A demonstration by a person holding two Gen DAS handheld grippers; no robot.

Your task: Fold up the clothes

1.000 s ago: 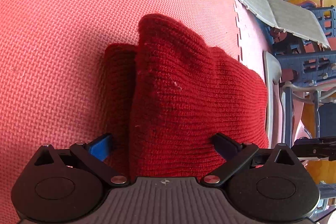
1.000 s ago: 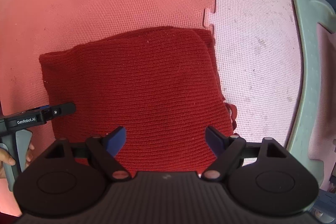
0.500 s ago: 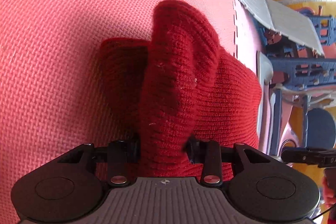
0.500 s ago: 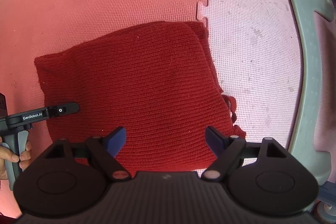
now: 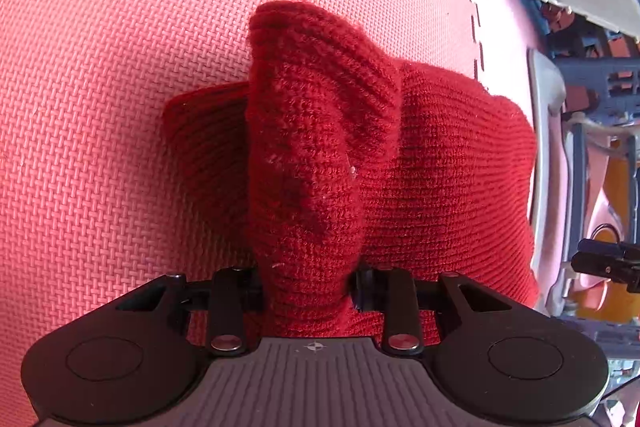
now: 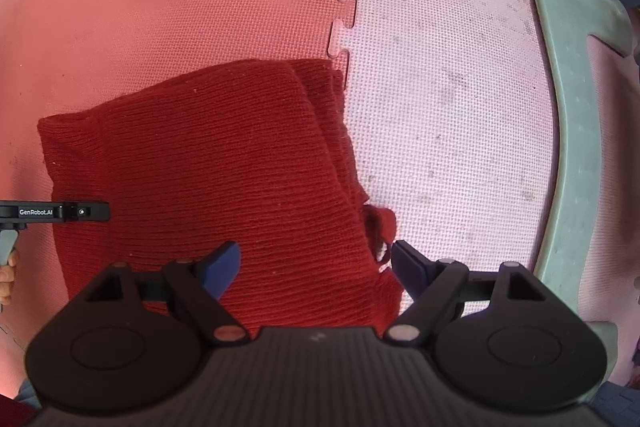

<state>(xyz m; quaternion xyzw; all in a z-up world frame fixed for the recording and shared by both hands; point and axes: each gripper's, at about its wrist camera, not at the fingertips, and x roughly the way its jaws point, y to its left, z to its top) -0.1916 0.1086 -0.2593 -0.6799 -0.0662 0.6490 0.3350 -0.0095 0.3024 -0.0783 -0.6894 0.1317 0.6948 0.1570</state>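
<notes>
The red foam mat (image 6: 160,7) fills the left of the right wrist view, and the folded red knit garment (image 6: 224,167) lies on it at centre, its right edge along the seam with the pale mat (image 6: 460,87). Its long axis runs lower left to upper right. The left gripper (image 5: 310,287) is nearer — its jaws have just been closing and now pinch a raised ridge of knit. The right gripper (image 6: 316,267) hangs spread wide over the garment's lower right corner, holding nothing.
</notes>
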